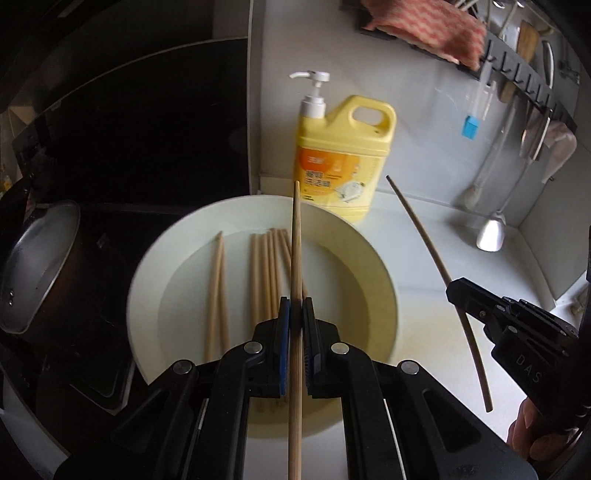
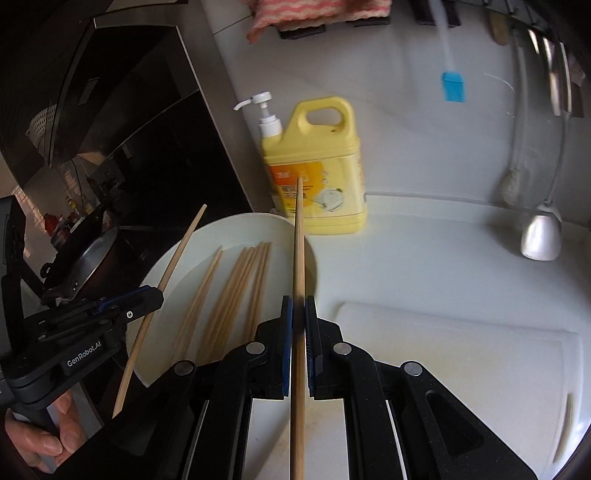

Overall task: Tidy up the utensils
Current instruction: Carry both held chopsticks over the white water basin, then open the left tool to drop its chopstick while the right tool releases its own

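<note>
white cutting board (image 2: 461,354) shows only from the right wrist, pot (image 1: 33,266) clearer left.

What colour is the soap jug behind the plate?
Yellow, with a white pump; the jug shows best in the right wrist view.

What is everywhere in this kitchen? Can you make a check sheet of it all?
Surface: white counter, white board near the front.
Job's things: loose chopsticks on the white plate.
Clutter: yellow soap bottle behind the plate; pot on the dark stove.
Grippers: left tongs shut on one chopstick; right tongs shut on another chopstick.
Cables: nothing seen.
Surroundings: wall rack with hanging utensils, blue brush, pink cloth.
</note>
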